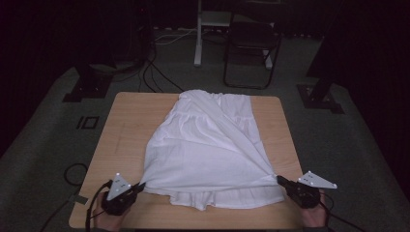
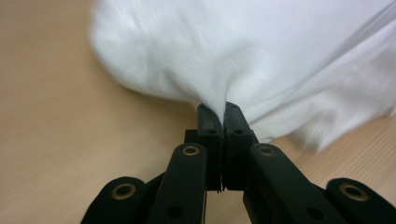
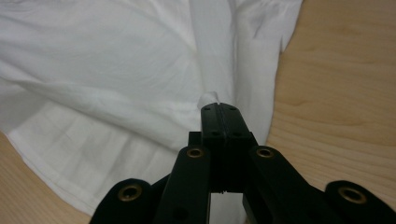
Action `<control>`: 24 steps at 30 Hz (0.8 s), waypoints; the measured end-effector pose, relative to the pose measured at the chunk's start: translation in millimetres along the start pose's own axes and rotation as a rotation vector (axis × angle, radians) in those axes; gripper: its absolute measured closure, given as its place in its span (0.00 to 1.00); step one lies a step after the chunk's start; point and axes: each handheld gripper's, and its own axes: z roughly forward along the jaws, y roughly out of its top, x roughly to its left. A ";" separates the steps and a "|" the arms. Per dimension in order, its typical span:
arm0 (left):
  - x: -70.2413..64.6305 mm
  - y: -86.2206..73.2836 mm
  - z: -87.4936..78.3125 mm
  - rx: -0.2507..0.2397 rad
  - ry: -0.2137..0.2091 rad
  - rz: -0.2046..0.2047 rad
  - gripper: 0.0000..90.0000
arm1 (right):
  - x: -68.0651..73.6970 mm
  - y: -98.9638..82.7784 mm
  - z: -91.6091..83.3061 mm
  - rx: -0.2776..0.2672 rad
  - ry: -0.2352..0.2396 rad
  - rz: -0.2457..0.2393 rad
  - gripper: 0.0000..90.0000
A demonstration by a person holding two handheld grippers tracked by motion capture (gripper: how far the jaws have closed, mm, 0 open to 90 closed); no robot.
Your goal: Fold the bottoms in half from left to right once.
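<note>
A white garment (image 1: pixel 208 145) lies spread over the middle of a wooden table (image 1: pixel 125 125), its upper layer folded across and drawn toward the near edge. At the near left corner of the cloth my left gripper (image 1: pixel 140 185) is shut on the white garment (image 2: pixel 243 56), with fabric pinched between its jaws (image 2: pixel 218 112). At the near right corner my right gripper (image 1: pixel 279 180) is shut on the white garment (image 3: pixel 116 70) too, a small tuft of cloth poking out above its closed tips (image 3: pixel 218 106). The top layer stretches taut between both grips.
A folding chair (image 1: pixel 251 43) and a white stand leg (image 1: pixel 197 34) stand on the dark floor beyond the table. Cables (image 1: pixel 150 72) trail across the floor at the back left. Bare wood shows left and right of the cloth.
</note>
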 end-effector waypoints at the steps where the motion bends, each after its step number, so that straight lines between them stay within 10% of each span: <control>1: -1.5 3.8 -6.6 -0.012 0.002 0.011 0.98 | 1.9 0.1 -4.4 -0.013 0.000 -0.001 1.00; 7: -10.3 5.4 -2.4 0.026 -0.060 0.059 0.94 | 5.4 -23.9 2.6 0.122 -0.046 -0.032 1.00; 12: -7.0 4.2 9.9 0.058 -0.083 0.040 0.66 | 2.2 -31.4 23.3 0.240 -0.024 -0.041 0.92; 16: 0.5 7.3 9.9 0.043 -0.099 0.004 0.55 | 1.7 -22.3 18.3 0.211 -0.024 -0.032 0.61; 24: 24.2 22.8 29.2 0.032 -0.064 -0.027 0.48 | 1.2 18.0 27.0 0.101 -0.001 -0.037 0.49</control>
